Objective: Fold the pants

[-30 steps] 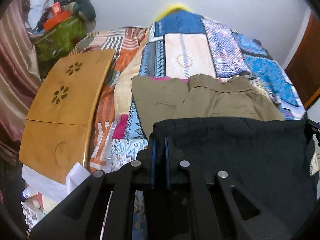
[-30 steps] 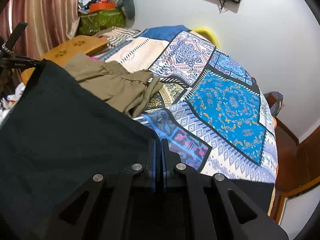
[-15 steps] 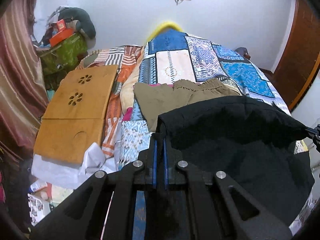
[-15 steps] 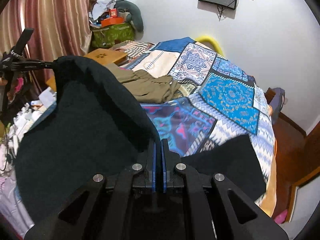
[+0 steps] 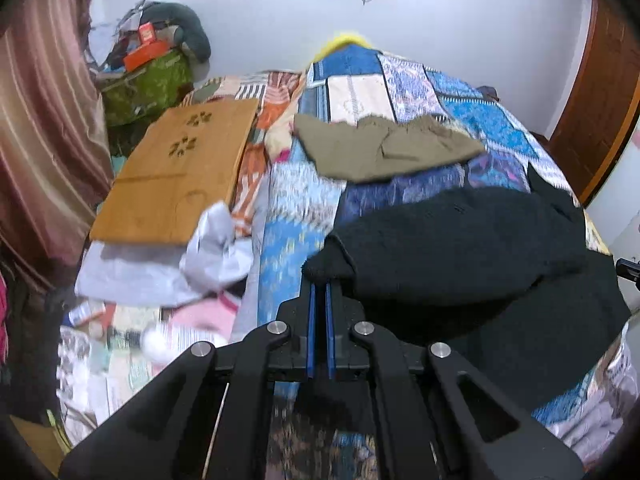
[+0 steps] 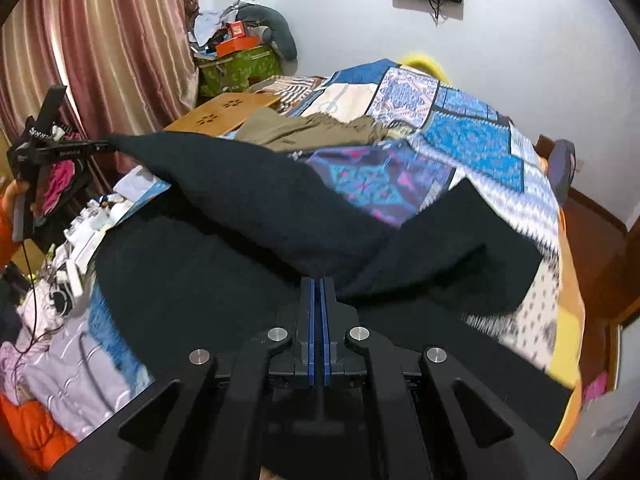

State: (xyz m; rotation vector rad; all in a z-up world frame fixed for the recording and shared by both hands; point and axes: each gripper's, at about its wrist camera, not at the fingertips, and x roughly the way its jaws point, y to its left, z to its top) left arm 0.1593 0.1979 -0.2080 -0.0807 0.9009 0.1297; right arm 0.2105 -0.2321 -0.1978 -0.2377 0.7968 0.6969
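Both grippers held black pants (image 5: 460,248) above a patchwork bed (image 6: 472,136).
Left gripper (image 5: 319,284) and right gripper (image 6: 319,280) each pinched an edge; folding looked barely begun, olive garment (image 5: 384,148) at twelve o'clock.

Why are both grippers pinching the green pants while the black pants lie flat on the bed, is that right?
Not quite: it is the other way round. Both views show the left gripper and right gripper shut on the black pants, lifted between them, while the green pants lie on the bed.
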